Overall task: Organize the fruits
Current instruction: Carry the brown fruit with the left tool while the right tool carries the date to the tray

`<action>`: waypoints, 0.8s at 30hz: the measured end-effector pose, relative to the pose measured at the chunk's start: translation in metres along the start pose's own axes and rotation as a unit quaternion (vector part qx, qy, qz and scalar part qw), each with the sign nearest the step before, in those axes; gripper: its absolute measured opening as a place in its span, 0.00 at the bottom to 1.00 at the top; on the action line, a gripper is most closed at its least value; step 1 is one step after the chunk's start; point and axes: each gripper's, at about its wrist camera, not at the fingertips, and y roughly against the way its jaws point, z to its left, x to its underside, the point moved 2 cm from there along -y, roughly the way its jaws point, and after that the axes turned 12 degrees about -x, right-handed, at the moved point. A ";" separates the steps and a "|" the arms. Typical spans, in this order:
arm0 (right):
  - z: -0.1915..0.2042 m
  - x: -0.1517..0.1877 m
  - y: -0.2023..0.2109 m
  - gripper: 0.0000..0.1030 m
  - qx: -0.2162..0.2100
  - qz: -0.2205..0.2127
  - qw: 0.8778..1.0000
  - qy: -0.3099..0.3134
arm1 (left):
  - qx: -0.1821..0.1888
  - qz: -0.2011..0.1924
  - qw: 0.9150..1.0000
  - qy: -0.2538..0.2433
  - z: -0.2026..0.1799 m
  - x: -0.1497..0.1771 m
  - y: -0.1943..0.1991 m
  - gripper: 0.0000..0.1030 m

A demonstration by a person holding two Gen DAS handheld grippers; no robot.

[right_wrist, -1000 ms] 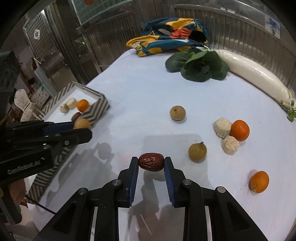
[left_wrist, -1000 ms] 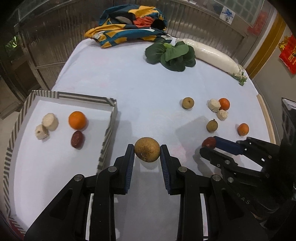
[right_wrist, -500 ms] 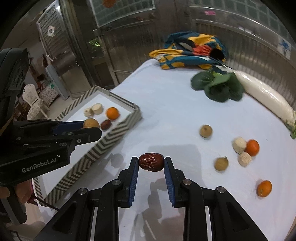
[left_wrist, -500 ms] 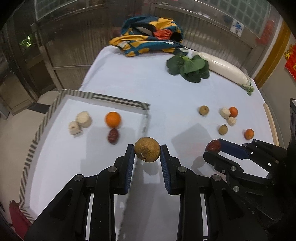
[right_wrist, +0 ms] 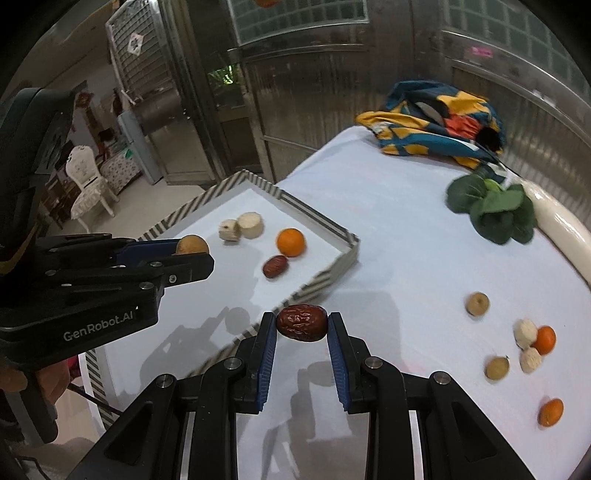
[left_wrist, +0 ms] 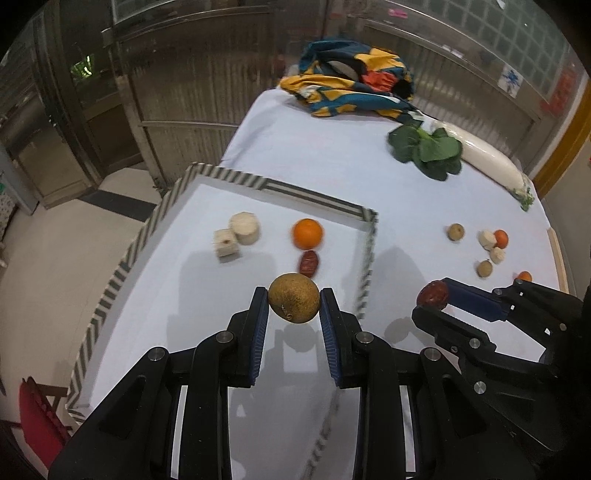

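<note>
The left gripper (left_wrist: 294,300) grips a brown round fruit (left_wrist: 293,297) in its jaws above the striped tray (left_wrist: 317,201). At its 3 o'clock, the right gripper (right_wrist: 302,325) clamps a red date (right_wrist: 302,327) over the tray's edge.

This is looking like a room in a home or small family shop, set up for handling food. A table (right_wrist: 388,236) draped in white cloth is standing against corrugated metal shutters (left_wrist: 192,88) and glass-block windows (right_wrist: 299,16). An ornate white chair (right_wrist: 88,184) with a patterned cushion is sitting on a pale tiled floor (left_wrist: 48,258) beside a cabinet. A colourful cloth (left_wrist: 354,85), leafy greens (left_wrist: 428,151) and a long white radish (left_wrist: 487,162) are lying at the table's far end.
</note>
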 end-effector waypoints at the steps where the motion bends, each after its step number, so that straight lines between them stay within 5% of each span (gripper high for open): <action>1: 0.002 -0.002 -0.002 0.26 -0.002 0.001 1.000 0.002 | -0.002 0.000 1.000 0.002 0.002 0.000 0.000 0.26; 24: 0.031 -0.021 -0.048 0.26 -0.029 0.024 0.999 0.022 | -0.026 0.027 0.999 0.026 0.048 0.003 -0.034 0.26</action>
